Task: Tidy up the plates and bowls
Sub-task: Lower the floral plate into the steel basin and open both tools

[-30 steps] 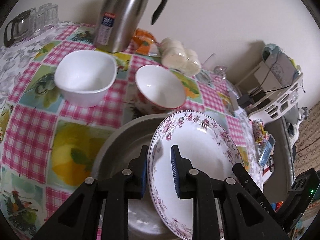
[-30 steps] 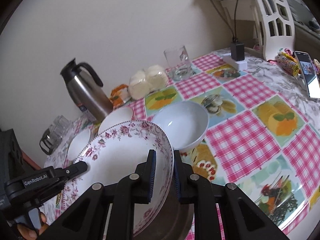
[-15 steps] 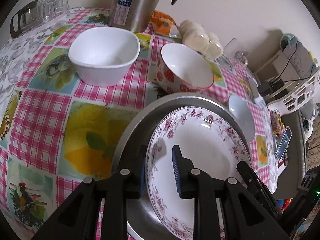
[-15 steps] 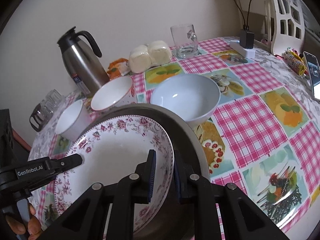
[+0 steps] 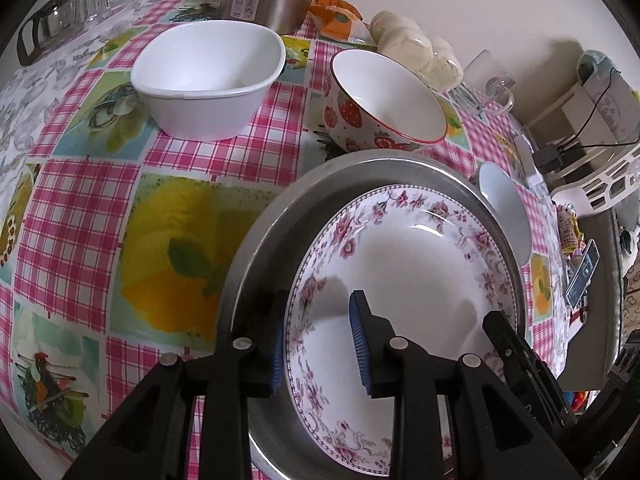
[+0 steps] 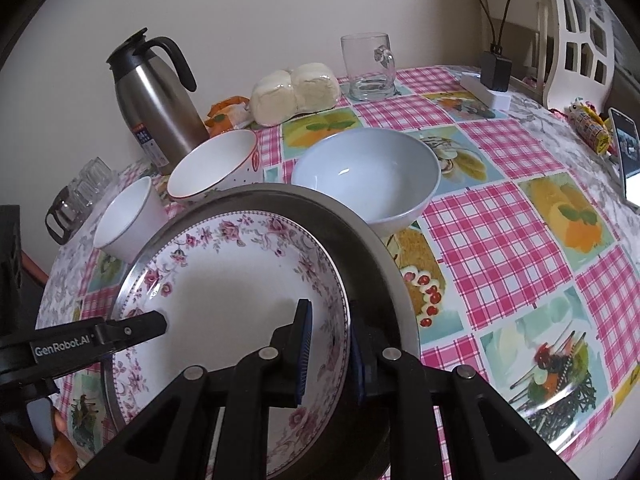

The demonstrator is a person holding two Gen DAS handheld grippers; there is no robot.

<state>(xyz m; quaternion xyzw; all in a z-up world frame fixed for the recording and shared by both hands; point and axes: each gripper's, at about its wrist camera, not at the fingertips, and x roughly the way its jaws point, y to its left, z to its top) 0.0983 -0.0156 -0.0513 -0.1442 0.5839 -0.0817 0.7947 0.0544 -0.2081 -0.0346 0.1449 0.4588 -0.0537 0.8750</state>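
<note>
A white plate with a pink floral rim (image 5: pixel 408 264) (image 6: pixel 224 280) lies inside a wide grey metal pan (image 5: pixel 256 264) (image 6: pixel 360 248) on the checked tablecloth. My left gripper (image 5: pixel 318 344) straddles the plate's left rim. Its jaws are opening, and the inner pad stands clear of the plate. My right gripper (image 6: pixel 329 356) straddles the opposite rim, jaws just starting to open, pads still close on the rim. Behind the pan stand a white square bowl (image 5: pixel 208 80), a strawberry-patterned bowl (image 5: pixel 384 100) and a pale blue bowl (image 6: pixel 364 172).
A steel thermos jug (image 6: pixel 156 100), wrapped buns (image 6: pixel 296 92) and a glass mug (image 6: pixel 368 68) line the wall side. Small glasses (image 5: pixel 72 8) sit at the far left. A power strip (image 6: pixel 484 92) and a phone (image 6: pixel 626 152) lie at the right edge.
Both grippers came down with the floral plate, which went from tilted above the metal pan to lying in it. The left jaws have spread apart.
</note>
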